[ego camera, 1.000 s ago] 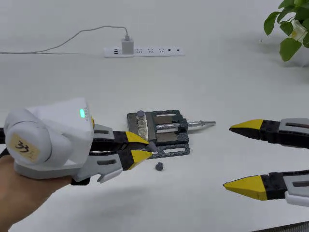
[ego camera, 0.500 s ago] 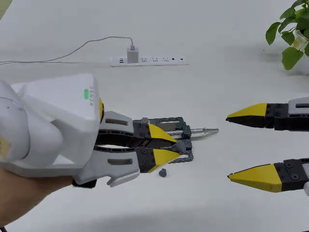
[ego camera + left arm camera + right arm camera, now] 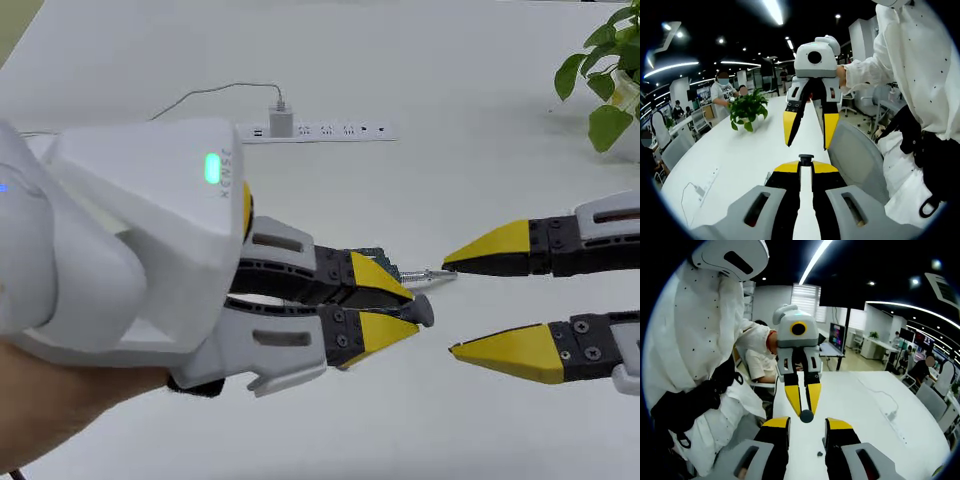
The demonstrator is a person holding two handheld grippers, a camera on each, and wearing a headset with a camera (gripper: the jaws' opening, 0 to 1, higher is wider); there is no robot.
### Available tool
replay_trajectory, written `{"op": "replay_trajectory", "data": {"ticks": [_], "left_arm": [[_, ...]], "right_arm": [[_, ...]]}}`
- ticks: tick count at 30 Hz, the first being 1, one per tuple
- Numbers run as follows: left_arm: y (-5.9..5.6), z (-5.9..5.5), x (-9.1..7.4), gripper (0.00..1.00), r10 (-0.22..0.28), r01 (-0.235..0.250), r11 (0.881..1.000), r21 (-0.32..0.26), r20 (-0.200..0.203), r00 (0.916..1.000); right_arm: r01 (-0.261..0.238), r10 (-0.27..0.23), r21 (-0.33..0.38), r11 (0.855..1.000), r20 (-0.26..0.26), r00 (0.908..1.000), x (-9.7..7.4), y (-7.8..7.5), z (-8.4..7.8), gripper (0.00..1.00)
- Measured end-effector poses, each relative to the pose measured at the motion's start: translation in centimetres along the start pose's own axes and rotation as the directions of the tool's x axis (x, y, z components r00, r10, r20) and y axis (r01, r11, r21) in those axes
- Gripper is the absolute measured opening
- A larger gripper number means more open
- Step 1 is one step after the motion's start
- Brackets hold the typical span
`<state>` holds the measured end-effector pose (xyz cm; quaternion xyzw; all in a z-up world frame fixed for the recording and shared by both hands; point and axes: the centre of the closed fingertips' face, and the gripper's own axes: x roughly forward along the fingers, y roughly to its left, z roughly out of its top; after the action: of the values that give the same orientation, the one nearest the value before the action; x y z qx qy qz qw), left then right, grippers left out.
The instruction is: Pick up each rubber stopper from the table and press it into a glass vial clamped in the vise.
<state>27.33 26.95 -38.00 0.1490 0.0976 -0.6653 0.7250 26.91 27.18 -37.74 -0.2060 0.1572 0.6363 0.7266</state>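
Left gripper (image 3: 412, 310): jaws clamped on stopper (image 3: 424, 311), above surface (image 3: 450, 180)
Right gripper (image 3: 449, 307): jaws apart, facing left gripper
Vise (image 3: 420, 275): mostly hidden behind left gripper
Loose stopper (image 3: 819, 454): on surface

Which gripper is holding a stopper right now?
The left gripper, shut on a dark grey stopper at its tips; the right gripper is open and empty.
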Motion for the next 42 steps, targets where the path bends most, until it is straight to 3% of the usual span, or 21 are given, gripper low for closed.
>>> {"op": "replay_trajectory", "data": {"ticks": [17,42], "left_arm": [[-0.7,0.6,-0.1,0.04,-0.022,0.022,0.999,0.024,0.008,0.9997],[-0.9,0.7,-0.2,0.03,-0.035,0.034,0.999,0.019,0.015,0.9993]], "right_arm": [[-0.037,0.037,-0.018,0.999,0.003,0.9993,0.4,0.8,0.7,0.08],[-0.039,0.039,-0.018,0.999,-0.007,0.9992,0.4,1.1,0.5,0.08]]}}
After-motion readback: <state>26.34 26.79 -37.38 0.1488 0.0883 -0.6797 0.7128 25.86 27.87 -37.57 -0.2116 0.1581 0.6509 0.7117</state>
